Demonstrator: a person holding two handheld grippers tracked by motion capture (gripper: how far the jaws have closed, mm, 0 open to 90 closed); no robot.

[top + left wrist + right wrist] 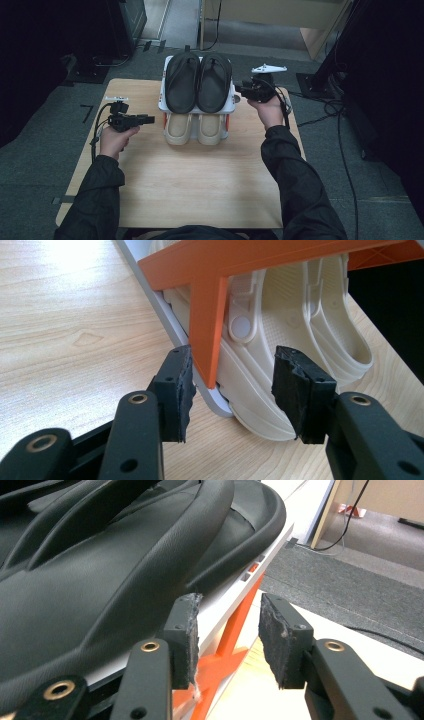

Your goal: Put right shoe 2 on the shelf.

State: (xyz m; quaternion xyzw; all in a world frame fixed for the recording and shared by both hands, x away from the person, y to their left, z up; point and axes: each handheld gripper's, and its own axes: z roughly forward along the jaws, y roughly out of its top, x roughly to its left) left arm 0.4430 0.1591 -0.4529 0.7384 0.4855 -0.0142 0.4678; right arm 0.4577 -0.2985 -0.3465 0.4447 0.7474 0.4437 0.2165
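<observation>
A small shoe rack (162, 96) with white shelves and orange legs stands at the table's far middle. Two black sandals (198, 81) lie on its top shelf, and two cream clogs (194, 128) sit on the lower one. My left gripper (150, 119) is level at the rack's left, open. In the left gripper view my gripper (232, 390) has its pads either side of an orange leg (207, 325) and a clog's (280, 315) side, not pressing. My right gripper (239, 90) is open at the top shelf's right edge. In the right gripper view the gripper (227, 637) is beside a black sandal (100, 555).
The light wooden table (200, 180) has bare room in front of the rack. Grey carpet surrounds it, with cables (345, 125) on the floor at the right and dark equipment at the left. A wooden cabinet (300, 15) stands beyond the table.
</observation>
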